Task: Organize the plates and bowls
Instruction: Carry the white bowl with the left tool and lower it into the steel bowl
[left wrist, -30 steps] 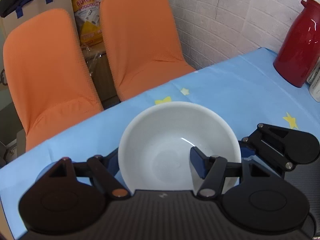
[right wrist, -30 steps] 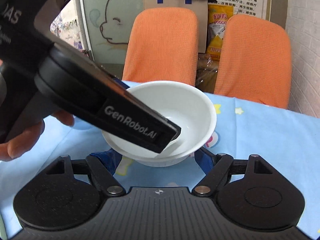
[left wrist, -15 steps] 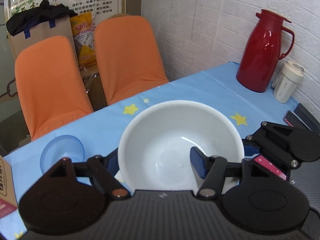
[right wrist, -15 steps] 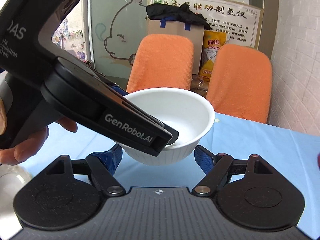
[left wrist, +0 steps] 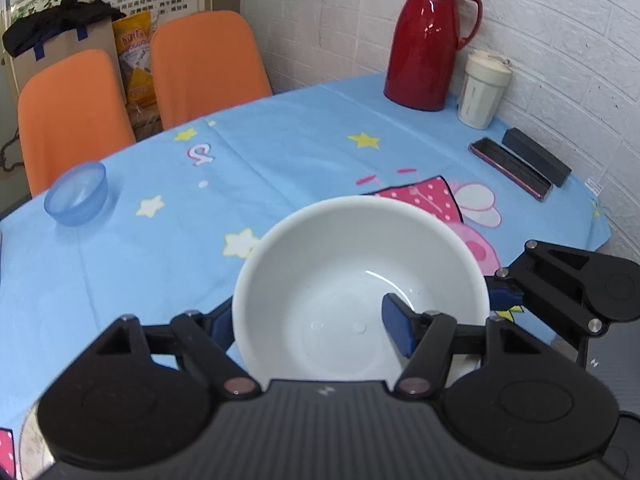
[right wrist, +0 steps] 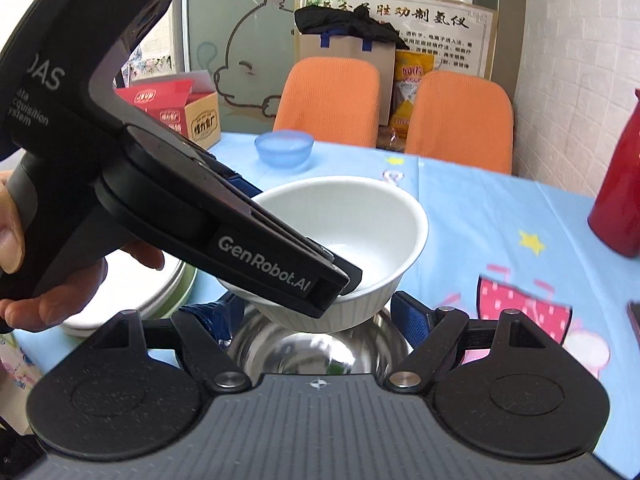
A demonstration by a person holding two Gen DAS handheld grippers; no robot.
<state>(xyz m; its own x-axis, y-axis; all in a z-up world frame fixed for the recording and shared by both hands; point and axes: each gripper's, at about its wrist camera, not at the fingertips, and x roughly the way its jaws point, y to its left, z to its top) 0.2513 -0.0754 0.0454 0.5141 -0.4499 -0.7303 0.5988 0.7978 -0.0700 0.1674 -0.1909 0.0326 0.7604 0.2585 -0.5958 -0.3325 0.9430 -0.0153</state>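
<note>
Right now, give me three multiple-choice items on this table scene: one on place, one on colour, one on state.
1. Where is the white bowl?
A. on a chair
B. lifted above the steel bowl
C. inside the blue bowl

2. What colour is the thermos jug?
A. red
B. green
C. white

3. How does the left gripper stand?
A. open, holding nothing
B. not in view
C. shut on the white bowl's rim

Answers: B, the steel bowl shows beneath it; A, red body by the wall; C, one finger inside, one outside the rim.
</note>
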